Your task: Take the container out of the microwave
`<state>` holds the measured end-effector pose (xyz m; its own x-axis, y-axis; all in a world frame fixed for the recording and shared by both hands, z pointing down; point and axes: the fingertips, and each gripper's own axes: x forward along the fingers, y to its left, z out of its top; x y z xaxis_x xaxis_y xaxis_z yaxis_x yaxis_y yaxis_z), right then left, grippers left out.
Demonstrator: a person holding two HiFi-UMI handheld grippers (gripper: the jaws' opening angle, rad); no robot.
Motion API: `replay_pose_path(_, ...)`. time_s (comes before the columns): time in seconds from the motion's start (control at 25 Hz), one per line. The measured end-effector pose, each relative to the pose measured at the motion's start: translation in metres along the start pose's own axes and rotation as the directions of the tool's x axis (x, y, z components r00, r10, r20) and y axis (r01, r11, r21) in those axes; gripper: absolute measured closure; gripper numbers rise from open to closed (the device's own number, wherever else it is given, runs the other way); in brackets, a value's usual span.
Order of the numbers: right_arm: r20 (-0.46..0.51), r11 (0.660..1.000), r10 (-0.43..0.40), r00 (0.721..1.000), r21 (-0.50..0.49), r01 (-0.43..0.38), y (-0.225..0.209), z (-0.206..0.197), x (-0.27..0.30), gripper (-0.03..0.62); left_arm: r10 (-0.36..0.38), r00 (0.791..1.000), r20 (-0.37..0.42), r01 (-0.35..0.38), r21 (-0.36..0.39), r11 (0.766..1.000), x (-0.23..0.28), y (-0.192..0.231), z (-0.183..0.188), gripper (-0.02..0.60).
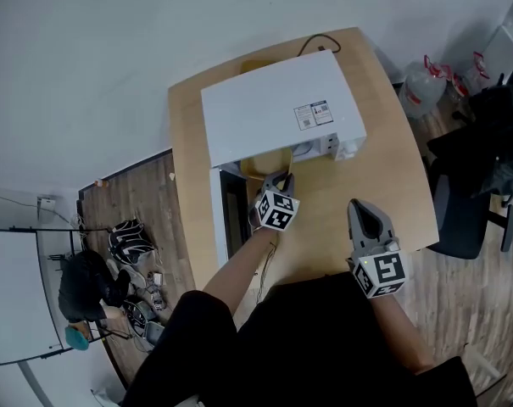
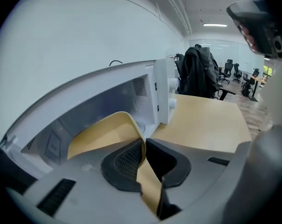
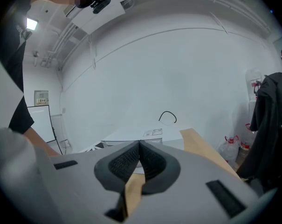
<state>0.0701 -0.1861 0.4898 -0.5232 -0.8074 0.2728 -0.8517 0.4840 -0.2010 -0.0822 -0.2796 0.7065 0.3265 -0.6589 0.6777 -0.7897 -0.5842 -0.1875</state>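
Nearest us, our right claw (image 1: 358, 206) hangs over the bare bench (image 1: 341, 185), its jaws pressed together on nothing; we judge it idle for this step. Just beyond it, our left claw (image 1: 284, 179) is clamped on the near rim of the container (image 1: 263, 164), with the thin wall pinched flat between its jaws. So we take this to be the pulling-out step. The grip is made, and the container sits at the mouth of the microwave (image 1: 273, 108), its near part at the opening and the rest back in the cavity. The door (image 1: 225, 219) stands swung open, to the left of that claw.

Next, we think, comes a steady draw toward us, kept level so the base clears the sill and nothing tips. Then we need a spot on the bench in front to set it down. Held by one edge alone it may sag or twist, so a slow pull seems wise.

The container looks tan and thin-walled, with a smooth rounded rim that curls upward. We see no lid and cannot tell whether it holds anything.
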Motion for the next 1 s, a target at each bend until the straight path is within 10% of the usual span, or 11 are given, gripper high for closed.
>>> replay_pose_path(0.64,0.011,1.0,0.009,1.0,-0.028,-0.009,0.045,-0.015,-0.039,0.539,-0.072,0.984,0.162,0.088,-0.094,0.992,-0.112,-0.064,-0.002,0.548)
replay_pose_path(1.0,0.023,0.998,0.002,1.0,-0.059,0.0,0.064,-0.017,-0.059,0.539,-0.076,0.933,0.351,0.118,-0.102,0.988,-0.192,-0.099,0.035,0.548)
